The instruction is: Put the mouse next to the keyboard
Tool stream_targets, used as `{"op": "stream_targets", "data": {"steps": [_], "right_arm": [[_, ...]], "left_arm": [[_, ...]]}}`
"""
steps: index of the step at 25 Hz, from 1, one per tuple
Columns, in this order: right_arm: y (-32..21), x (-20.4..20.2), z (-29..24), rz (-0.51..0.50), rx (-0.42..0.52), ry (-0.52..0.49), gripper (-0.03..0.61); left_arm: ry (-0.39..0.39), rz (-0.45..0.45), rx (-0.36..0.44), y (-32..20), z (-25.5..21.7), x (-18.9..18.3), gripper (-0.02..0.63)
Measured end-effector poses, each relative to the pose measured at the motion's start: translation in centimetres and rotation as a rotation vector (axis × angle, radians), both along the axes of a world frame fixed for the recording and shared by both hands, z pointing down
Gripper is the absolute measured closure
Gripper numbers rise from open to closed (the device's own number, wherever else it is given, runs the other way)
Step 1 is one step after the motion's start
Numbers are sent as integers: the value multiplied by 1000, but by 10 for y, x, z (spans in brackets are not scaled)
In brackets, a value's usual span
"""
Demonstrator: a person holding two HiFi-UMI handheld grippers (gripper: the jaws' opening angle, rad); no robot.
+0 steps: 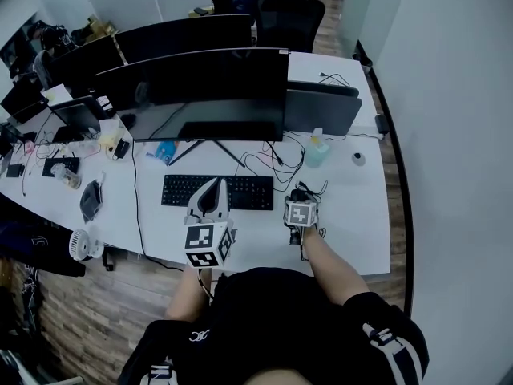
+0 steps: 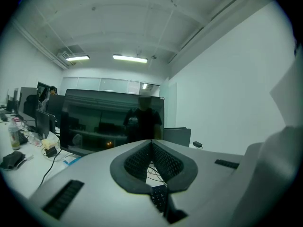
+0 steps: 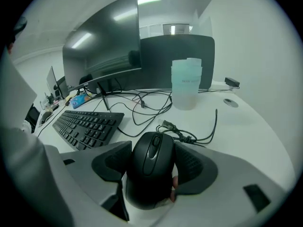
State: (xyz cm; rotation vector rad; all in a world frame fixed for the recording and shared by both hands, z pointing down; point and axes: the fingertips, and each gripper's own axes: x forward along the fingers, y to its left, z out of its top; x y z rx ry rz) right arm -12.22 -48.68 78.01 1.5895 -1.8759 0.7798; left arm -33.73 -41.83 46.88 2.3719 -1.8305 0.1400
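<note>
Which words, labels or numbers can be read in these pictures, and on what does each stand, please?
None reads clearly.
Translucent pale-green plastic bottle: one faint dark label line, too blurred.
Flat black keyboard: key legends too small.
Black plastic mouse: no print visible.
White cube with black square markers: patterns, not text.

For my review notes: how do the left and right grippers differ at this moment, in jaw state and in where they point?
The left gripper has its jaws together on nothing, while the right gripper has its jaws closed on the black mouse. The left gripper points up at the monitor; the right gripper points low across the desk, with the keyboard to its left. Both are over the same white desk.
</note>
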Motion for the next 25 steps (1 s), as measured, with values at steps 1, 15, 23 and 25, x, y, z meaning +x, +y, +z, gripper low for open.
{"op": "stream_targets", "data": {"steps": [1, 15, 23, 25], "right_arm": [[0, -1, 3, -1, -3, -6, 275], [-18, 6, -56, 30, 145, -46, 268], [-11, -12, -223, -68, 589, -92, 468], [0, -12, -263, -69, 696, -96, 561]], "left_arm": [[-2, 0, -3, 0, 1, 0, 601], [20, 12, -14, 13, 7, 11, 600], [32, 24, -20, 17, 11, 17, 601], [36, 25, -14, 18, 10, 16, 601]]}}
